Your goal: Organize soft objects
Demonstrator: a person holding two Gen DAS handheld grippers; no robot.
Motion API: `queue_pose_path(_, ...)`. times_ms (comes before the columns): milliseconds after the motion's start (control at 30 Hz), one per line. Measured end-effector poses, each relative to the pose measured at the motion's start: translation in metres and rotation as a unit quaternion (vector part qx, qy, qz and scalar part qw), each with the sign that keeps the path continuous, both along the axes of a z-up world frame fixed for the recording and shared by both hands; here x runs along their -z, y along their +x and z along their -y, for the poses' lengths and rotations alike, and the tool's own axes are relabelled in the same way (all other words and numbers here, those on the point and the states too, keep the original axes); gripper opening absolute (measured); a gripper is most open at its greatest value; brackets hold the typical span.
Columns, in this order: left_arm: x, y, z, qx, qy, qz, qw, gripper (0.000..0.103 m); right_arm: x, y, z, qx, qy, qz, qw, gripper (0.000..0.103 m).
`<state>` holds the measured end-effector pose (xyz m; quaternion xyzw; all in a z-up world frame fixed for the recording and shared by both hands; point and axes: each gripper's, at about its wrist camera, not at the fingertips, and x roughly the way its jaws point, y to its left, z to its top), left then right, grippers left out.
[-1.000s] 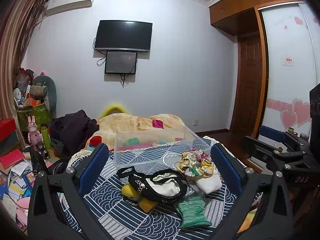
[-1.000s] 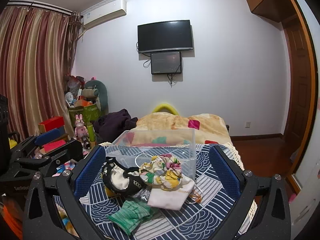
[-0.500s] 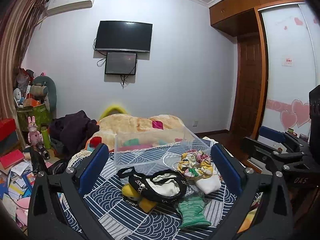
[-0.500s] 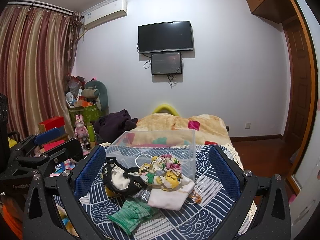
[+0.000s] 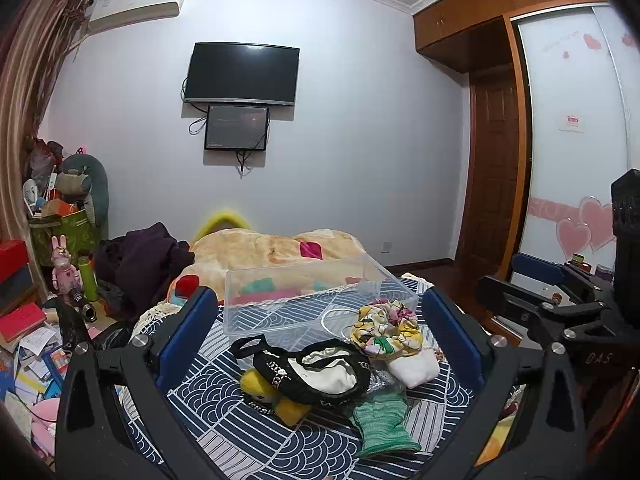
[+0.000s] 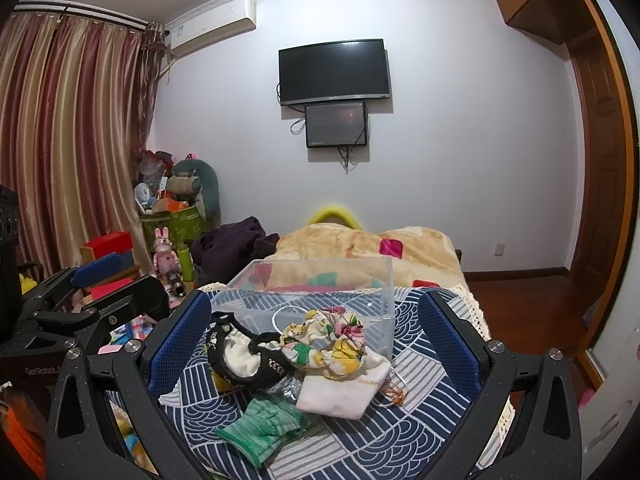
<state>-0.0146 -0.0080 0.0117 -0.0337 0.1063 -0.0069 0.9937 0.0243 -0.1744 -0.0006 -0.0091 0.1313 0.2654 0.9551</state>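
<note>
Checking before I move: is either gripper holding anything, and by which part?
Nothing held. Left gripper and right gripper are both open above the soft pile.

My left claw [image 5: 320,320] is matt black plastic with rough blue pads and shiny metal screws; my right claw [image 6: 316,324] looks the same. The bin [image 5: 304,300] is clear glossy plastic. The glove [image 6: 264,428] is coarse green knit, the scrunchie [image 6: 328,344] smooth floral cloth, the bedspread [image 6: 408,432] matt woven cloth.
</note>
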Motion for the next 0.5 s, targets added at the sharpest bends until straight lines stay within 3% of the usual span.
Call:
queue_pose_path(267,0.008,0.008,0.004,-0.004,0.016,-0.005,0.9999,0.102,0.007,0.011,0.007,0.006,0.007,-0.013,1.000,0.103)
queue_pose_path(333,0.011,0.012,0.004,-0.002,0.016,-0.011,0.9998,0.088,0.010,0.016,0.008,0.007,0.009,-0.019,1.000,0.102)
queue_pose_path(500,0.024,0.030,-0.005,-0.002,0.002,-0.045,0.9990,0.076,0.025,0.036,0.009,0.006,0.006,-0.059,0.998,0.083)
